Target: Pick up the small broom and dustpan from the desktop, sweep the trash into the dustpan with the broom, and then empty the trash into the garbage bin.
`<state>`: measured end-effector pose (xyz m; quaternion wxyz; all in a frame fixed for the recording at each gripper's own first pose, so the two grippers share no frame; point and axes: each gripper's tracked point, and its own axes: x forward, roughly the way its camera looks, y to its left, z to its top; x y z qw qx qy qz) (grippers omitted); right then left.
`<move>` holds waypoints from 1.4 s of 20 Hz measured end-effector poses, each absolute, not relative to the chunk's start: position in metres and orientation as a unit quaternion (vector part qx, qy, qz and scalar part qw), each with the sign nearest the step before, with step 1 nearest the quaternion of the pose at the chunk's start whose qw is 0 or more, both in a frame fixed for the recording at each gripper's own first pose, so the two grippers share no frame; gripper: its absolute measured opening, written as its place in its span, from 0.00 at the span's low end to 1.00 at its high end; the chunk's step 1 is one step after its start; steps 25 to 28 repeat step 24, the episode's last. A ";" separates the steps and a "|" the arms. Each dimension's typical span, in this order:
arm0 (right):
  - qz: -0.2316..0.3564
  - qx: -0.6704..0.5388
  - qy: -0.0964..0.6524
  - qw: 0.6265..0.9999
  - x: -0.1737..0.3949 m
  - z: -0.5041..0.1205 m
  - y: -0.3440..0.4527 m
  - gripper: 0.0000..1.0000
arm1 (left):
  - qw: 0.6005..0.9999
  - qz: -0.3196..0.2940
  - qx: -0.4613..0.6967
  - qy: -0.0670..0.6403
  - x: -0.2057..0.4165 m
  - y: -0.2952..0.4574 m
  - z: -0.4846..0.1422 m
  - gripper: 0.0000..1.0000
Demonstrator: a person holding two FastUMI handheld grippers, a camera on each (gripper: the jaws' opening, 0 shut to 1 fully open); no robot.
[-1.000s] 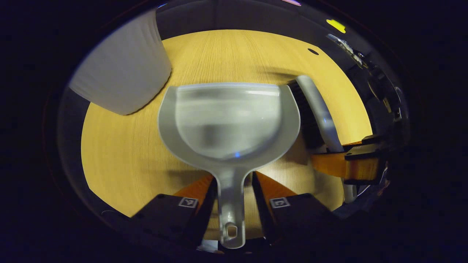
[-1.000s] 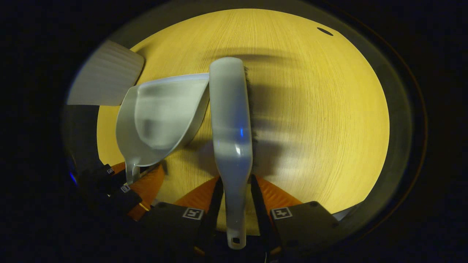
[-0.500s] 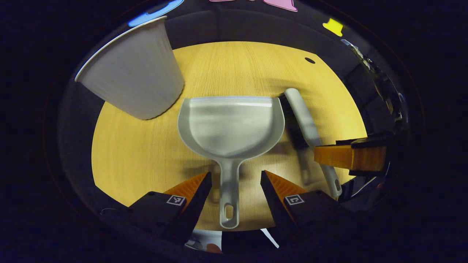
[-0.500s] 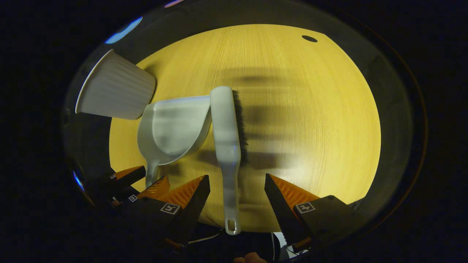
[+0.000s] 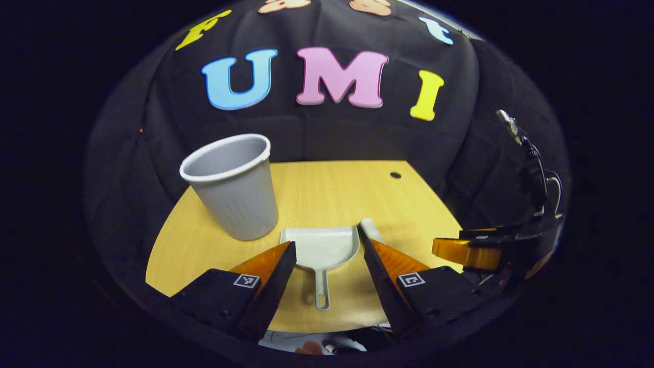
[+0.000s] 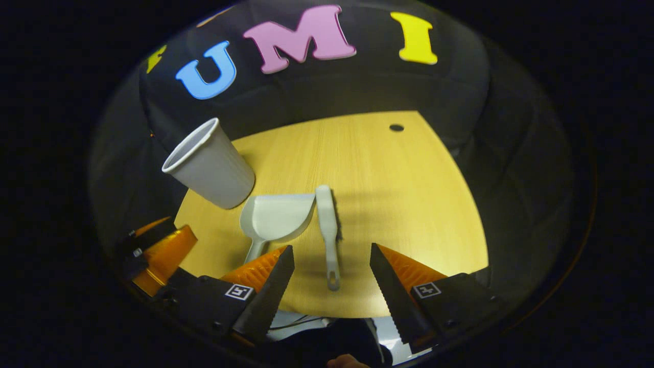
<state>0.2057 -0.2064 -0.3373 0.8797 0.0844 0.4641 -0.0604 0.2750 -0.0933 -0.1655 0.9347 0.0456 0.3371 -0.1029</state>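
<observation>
Dustpan (image 5: 320,248) and small broom (image 6: 327,220) lie flat on the wooden table (image 6: 398,204), side by side and just about touching, near the table's front edge with both handles pointing toward that edge. In the right gripper view the broom sits to the right of the dustpan, bristles facing right; in the left gripper view only its tip (image 5: 369,226) peeks out past a finger. Upright near the table's left edge stands the grey ribbed garbage bin (image 5: 232,186) — close behind the dustpan's left corner, though whether they touch I cannot tell. The left gripper (image 5: 327,255) hangs above the front edge with its jaws spread wide, the dustpan's handle seen between them but untouched. The right gripper (image 6: 332,258) is likewise spread apart, holding nothing, the broom's handle lying in the gap below (not in contact). Each view also catches the other gripper off to the side: the right one (image 5: 467,251) at the table's right edge, the left one (image 6: 156,253) by its left front corner. A small dark hole (image 6: 396,127) marks the table's far right corner.
</observation>
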 end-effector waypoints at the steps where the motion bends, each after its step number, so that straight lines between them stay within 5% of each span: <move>1: -0.062 0.070 0.417 0.904 0.211 -0.308 -0.204 0.97 | 0.950 -0.098 0.040 0.293 0.272 -0.088 -0.161 0.81; 5: -0.070 0.065 0.221 0.971 0.202 -0.228 -0.196 0.96 | 0.985 -0.080 0.047 0.146 0.262 -0.091 -0.160 0.80; 6: -0.071 0.063 0.192 0.977 0.195 -0.216 -0.194 0.87 | 0.987 -0.078 0.047 0.134 0.262 -0.091 -0.161 0.80; 7: -0.069 0.062 0.161 0.983 0.190 -0.206 -0.191 0.96 | 0.988 -0.075 0.048 0.124 0.262 -0.088 -0.160 0.80; 11: -0.059 0.029 0.068 0.996 0.171 -0.171 -0.176 0.95 | 0.995 -0.063 0.060 0.040 0.258 -0.090 -0.144 0.82; 17: -0.040 -0.003 0.002 0.999 0.157 -0.145 -0.155 0.95 | 0.994 -0.067 0.086 0.015 0.246 -0.091 -0.132 0.78; 28: -0.040 0.015 0.027 0.999 0.161 -0.159 -0.151 0.89 | 0.996 -0.055 0.050 0.043 0.251 -0.088 -0.136 0.78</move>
